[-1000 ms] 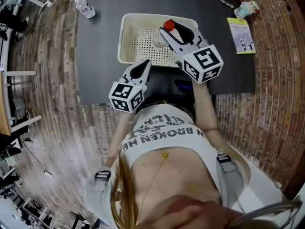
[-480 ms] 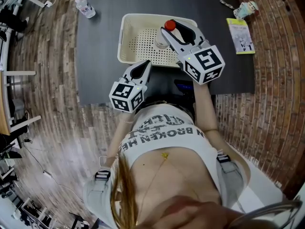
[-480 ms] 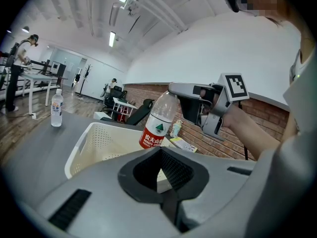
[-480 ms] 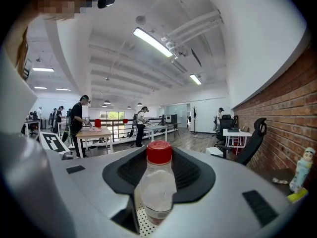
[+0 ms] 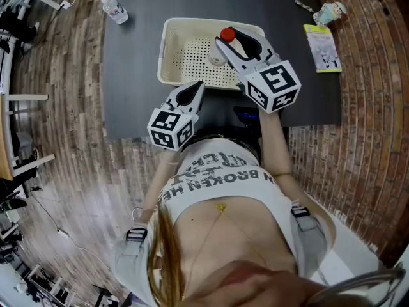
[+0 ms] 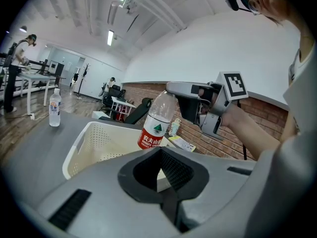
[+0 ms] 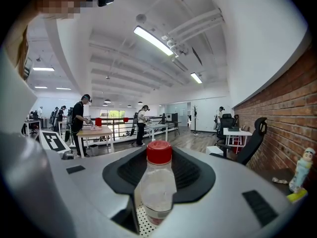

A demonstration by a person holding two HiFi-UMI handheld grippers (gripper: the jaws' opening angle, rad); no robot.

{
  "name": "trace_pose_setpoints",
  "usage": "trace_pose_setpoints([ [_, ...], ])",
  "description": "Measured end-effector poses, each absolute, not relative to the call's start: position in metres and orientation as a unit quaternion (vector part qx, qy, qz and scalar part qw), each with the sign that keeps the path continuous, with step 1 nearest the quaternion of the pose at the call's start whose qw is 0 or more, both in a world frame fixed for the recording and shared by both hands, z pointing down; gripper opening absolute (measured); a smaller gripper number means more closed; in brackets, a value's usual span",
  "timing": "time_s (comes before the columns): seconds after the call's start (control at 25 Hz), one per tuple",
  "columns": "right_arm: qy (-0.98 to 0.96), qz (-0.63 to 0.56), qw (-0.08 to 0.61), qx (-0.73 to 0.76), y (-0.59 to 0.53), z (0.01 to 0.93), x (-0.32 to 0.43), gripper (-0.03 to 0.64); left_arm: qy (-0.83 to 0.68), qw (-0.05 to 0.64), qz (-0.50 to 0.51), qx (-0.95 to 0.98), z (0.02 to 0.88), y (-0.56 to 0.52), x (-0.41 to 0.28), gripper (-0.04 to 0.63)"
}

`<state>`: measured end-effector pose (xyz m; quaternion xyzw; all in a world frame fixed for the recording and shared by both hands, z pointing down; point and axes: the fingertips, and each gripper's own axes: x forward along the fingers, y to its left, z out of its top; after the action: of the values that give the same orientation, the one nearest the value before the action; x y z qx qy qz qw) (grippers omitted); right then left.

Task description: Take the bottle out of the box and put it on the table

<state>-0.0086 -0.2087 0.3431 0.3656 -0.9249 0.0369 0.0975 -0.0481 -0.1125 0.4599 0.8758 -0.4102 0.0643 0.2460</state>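
A clear water bottle point(image 5: 219, 51) with a red cap and red label hangs upright over the cream perforated box point(image 5: 167, 50) on the dark table. My right gripper point(image 5: 231, 38) is shut on it near the neck. In the right gripper view the bottle point(image 7: 157, 187) fills the space between the jaws. The left gripper view shows the bottle point(image 6: 156, 123) raised above the box point(image 6: 89, 143), held by the right gripper point(image 6: 173, 89). My left gripper point(image 5: 195, 87) sits at the box's near rim, shut with nothing in it point(image 6: 159, 171).
A second small bottle point(image 5: 114, 9) stands at the table's far left corner. A yellow-green booklet point(image 5: 323, 47) and a small figurine point(image 5: 332, 9) lie at the far right. The table point(image 5: 134, 75) has bare dark surface left of the box. Brick-pattern floor surrounds it.
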Motion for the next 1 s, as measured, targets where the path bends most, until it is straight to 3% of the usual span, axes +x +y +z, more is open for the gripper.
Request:
trace_pose_setpoints([
  [0.56,-0.918,0.043,0.096,0.383,-0.209,0.344,0.014,0.152,-0.401,0.245,0.075,0.88,0.461,-0.108,-0.037,0.003],
  [1.0,-0.884,0.031,0.09,0.457,-0.213,0.326,0.088,0.152,-0.399,0.246,0.077,0.88,0.463,-0.108,-0.034,0.003],
])
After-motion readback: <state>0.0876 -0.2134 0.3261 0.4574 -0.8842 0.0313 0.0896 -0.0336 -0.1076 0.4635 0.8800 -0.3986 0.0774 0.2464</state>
